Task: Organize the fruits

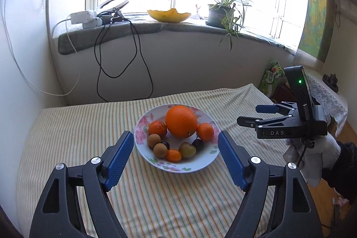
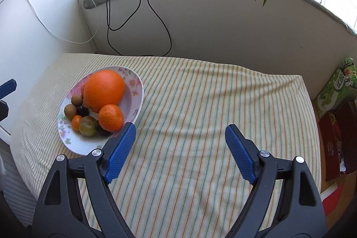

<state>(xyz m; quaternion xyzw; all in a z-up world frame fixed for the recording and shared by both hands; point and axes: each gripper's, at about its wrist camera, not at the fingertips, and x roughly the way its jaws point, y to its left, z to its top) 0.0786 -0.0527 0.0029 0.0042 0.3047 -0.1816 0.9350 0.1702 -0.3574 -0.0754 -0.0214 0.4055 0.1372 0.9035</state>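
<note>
A floral plate [image 1: 205, 162] [image 2: 73, 144] sits on the striped tablecloth. It holds a big orange [image 1: 181, 121] [image 2: 104, 90], two tangerines [image 1: 205, 131] [image 2: 111, 118], two brown longans [image 1: 154, 140] [image 2: 77, 99], a small kumquat [image 1: 173, 155] [image 2: 76, 122], a yellow-green plum [image 1: 187, 150] [image 2: 88, 125] and dark grapes [image 1: 198, 144] [image 2: 83, 111]. My left gripper [image 1: 176, 137] is open and empty, just in front of the plate. My right gripper [image 2: 180, 134] is open and empty over bare cloth to the right of the plate; it also shows in the left wrist view [image 1: 247, 114].
The striped tablecloth [image 2: 200, 104] covers the table, which stands against a white wall. Black cables [image 2: 138, 21] hang from the windowsill, which holds a yellow bowl [image 1: 168, 14] and a potted plant [image 1: 223, 12]. Boxes [image 2: 339, 137] stand beyond the right table edge.
</note>
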